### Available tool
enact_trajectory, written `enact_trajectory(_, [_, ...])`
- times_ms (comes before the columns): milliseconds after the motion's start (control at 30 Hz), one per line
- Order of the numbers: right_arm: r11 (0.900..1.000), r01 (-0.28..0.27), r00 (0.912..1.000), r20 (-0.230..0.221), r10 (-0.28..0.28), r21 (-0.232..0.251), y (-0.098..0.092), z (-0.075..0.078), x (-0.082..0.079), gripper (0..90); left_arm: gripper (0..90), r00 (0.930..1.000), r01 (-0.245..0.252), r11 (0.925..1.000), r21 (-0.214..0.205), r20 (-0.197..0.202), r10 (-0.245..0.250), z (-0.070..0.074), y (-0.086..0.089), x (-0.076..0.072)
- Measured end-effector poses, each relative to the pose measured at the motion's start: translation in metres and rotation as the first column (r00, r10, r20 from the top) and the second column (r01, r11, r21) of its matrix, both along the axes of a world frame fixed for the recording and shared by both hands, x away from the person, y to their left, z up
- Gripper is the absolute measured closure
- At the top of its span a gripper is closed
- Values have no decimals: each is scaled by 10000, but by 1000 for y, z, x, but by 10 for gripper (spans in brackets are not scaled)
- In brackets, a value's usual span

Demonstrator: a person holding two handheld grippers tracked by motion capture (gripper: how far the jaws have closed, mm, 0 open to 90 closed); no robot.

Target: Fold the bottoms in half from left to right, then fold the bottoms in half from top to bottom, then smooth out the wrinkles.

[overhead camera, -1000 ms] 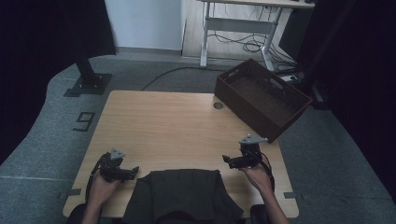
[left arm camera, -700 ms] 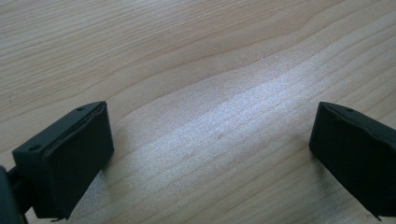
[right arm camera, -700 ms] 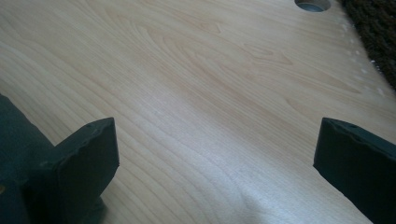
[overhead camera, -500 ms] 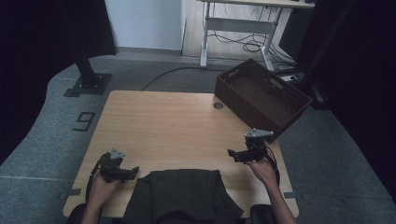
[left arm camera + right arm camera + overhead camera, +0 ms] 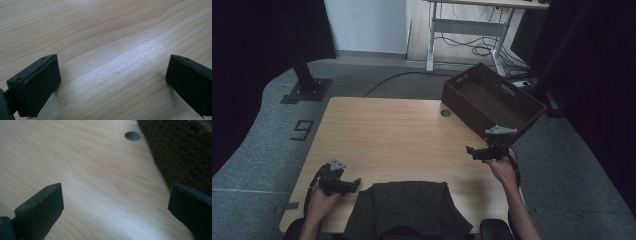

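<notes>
R gripper [image 5: 473,150] has lifted off its rest spot near the desk's near-right edge and moved fwd and outward vs a sec ago, now hovering close to the dark brown basket [image 5: 492,100] at the far-right corner. L gripper [image 5: 354,182] hasn't budged, parked low at the near-left, just beside the dark cloth [image 5: 407,207] that lies at the near edge in front of the person. Read: work is only starting, and R hand looks to be heading for the basket, or repositioning before going at the cloth; can't say which.

Jaws: both released, wide apart, nothing between them. L gripper view has bare wood grain btwn its black jaws; R gripper view has wood plus the basket's woven wall [image 5: 180,150] at upper right and the round cable hole [image 5: 132,135] ahead.

Cloth is untouched, a flat crumpled dark heap, partly over the desk edge. Basket sits angled, overhanging the desk corner, looks empty inside.

Desk [image 5: 387,130] is light wood, otherwise bare. Room: grey carpet w/ a "9" marked on the floor [image 5: 303,130] left of the desk, black stand base [image 5: 307,90] at far left, dark curtains both sides, another desk frame w/ loose cables [image 5: 472,47] behind.
</notes>
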State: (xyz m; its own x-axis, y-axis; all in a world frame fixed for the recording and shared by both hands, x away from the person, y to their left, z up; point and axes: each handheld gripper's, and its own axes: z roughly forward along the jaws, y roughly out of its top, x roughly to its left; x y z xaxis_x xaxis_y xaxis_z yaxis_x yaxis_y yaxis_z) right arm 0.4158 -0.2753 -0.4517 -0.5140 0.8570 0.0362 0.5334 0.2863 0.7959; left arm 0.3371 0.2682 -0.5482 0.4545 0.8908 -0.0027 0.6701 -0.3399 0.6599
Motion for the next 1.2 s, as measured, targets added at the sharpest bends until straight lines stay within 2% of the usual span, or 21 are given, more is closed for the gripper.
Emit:
enact_trajectory(267, [9986,524,9985,162,-522,-87,-17,14,12,1,0,10000,-4,10000,0,3,4,0,0,0])
enact_trajectory(467, [9938,1080,9938,294,-1072,-269,-32,21,27,6,0,10000,-12,10000,0,2,12,0,0,0])
enact_trajectory(633, [9870,1502,9885,281,-1488,-577,-41,18,39,7,0,10000,-15,10000,-4,3,15,0,0,0])
enact_trajectory(867, [9789,1981,9801,235,-1971,-508,-51,15,47,7,0,10000,-13,10000,-2,5,13,0,0,0])
enact_trajectory(1033, [9733,2189,9755,-85,-2200,-685,-59,9,52,17,0,10000,-13,10000,-2,5,13,0,0,0])
enact_trajectory(1133, [9735,2183,9748,-316,-2208,-683,-62,4,54,33,0,10000,-11,10000,-4,0,11,0,0,0])
enact_trajectory(1200, [9762,2104,9754,-565,-2133,-531,-62,2,54,80,0,10000,-13,10000,-4,7,13,0,0,0])
